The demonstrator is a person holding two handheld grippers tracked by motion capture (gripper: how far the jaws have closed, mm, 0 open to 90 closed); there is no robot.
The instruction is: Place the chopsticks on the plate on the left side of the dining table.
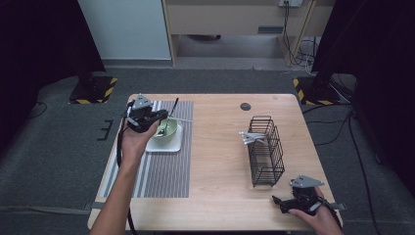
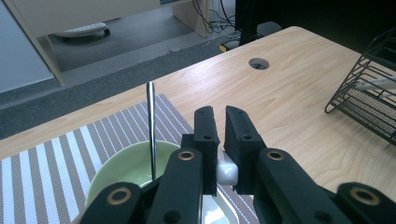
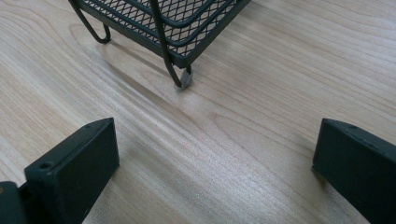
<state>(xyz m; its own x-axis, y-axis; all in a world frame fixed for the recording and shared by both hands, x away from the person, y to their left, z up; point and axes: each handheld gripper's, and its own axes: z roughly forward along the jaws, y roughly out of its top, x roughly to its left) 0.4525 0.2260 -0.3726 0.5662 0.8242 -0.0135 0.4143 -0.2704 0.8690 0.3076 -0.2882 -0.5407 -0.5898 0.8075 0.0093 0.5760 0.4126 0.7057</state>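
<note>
One rectangular wooden table (image 1: 220, 147) with a pale grain and a round cable hole (image 1: 245, 106) is observed. One striped woven placemat (image 1: 161, 171), grey and white, is laid at its left side. On the mat, one white square plate (image 1: 169, 146) is set, and one smooth pale green bowl (image 1: 166, 131) is seated on it. One thin metal utensil handle (image 2: 151, 126) is seen rising upright from the bowl.

The left gripper (image 1: 159, 119) is held over the bowl's near rim; its jaws are clenched almost together, and whether anything is pinched between them cannot be told.

One black wire-mesh basket (image 1: 266, 152) is placed at the right, with pale utensils (image 1: 252, 137) lying across its top. The right gripper (image 1: 277, 200) is rested on the bare wood just beside the basket, its jaws spread wide and nothing between them.
</note>
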